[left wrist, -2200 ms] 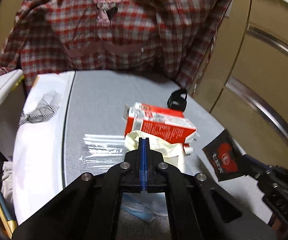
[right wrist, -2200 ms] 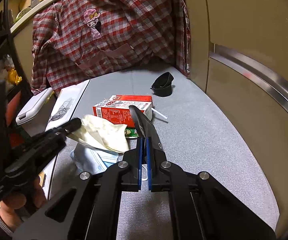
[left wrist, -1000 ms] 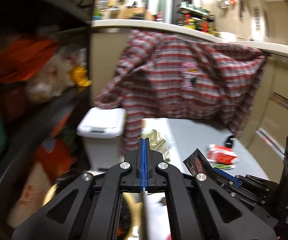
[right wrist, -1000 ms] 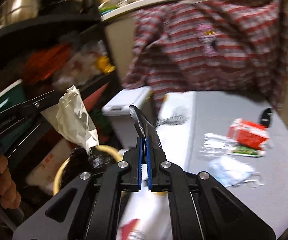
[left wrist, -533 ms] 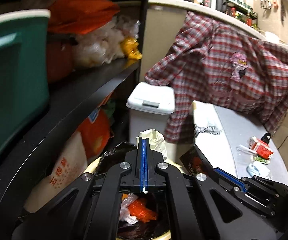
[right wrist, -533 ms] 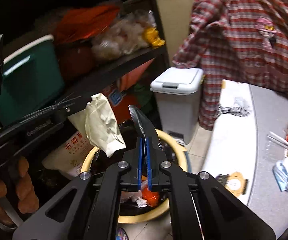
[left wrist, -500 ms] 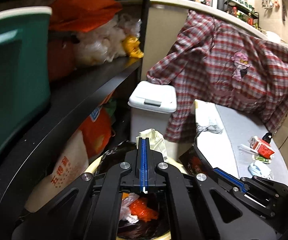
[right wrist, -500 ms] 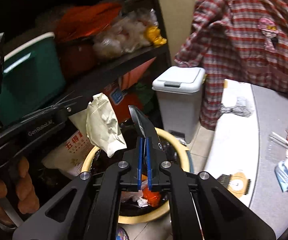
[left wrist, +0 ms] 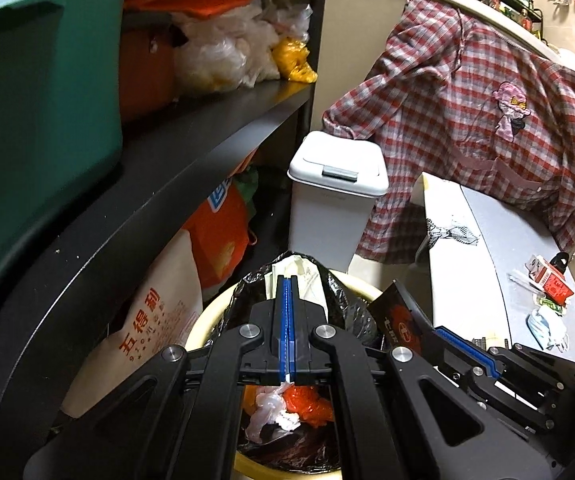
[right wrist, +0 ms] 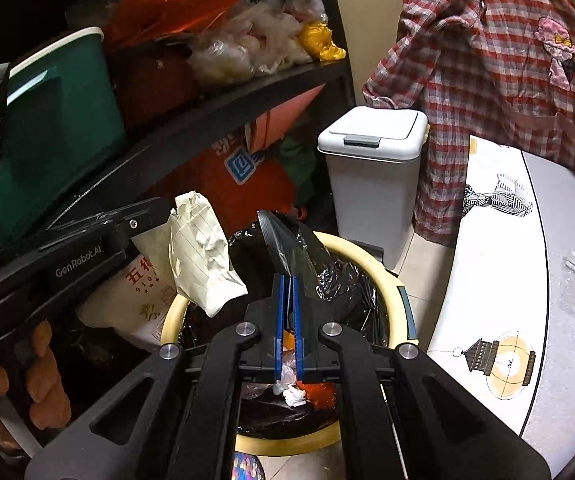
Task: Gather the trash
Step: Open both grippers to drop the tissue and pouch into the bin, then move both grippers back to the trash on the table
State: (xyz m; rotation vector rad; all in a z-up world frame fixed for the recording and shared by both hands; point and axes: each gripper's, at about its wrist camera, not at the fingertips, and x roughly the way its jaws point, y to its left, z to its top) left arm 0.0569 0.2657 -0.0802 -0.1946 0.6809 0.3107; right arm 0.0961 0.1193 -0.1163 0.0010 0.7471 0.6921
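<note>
left gripper (right wrist: 167, 214) pinching crumpled paper (right wrist: 201, 252), above bin (right wrist: 383, 276) (black-lined)

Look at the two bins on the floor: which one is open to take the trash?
The round yellow bin with the black liner, directly below both grippers, is open and already holds rubbish. The white bin behind it has its lid shut.

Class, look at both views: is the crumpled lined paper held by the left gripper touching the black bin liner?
Apart. In the right wrist view the lined paper hangs in the air from the left gripper, beside the black bin liner.
</note>
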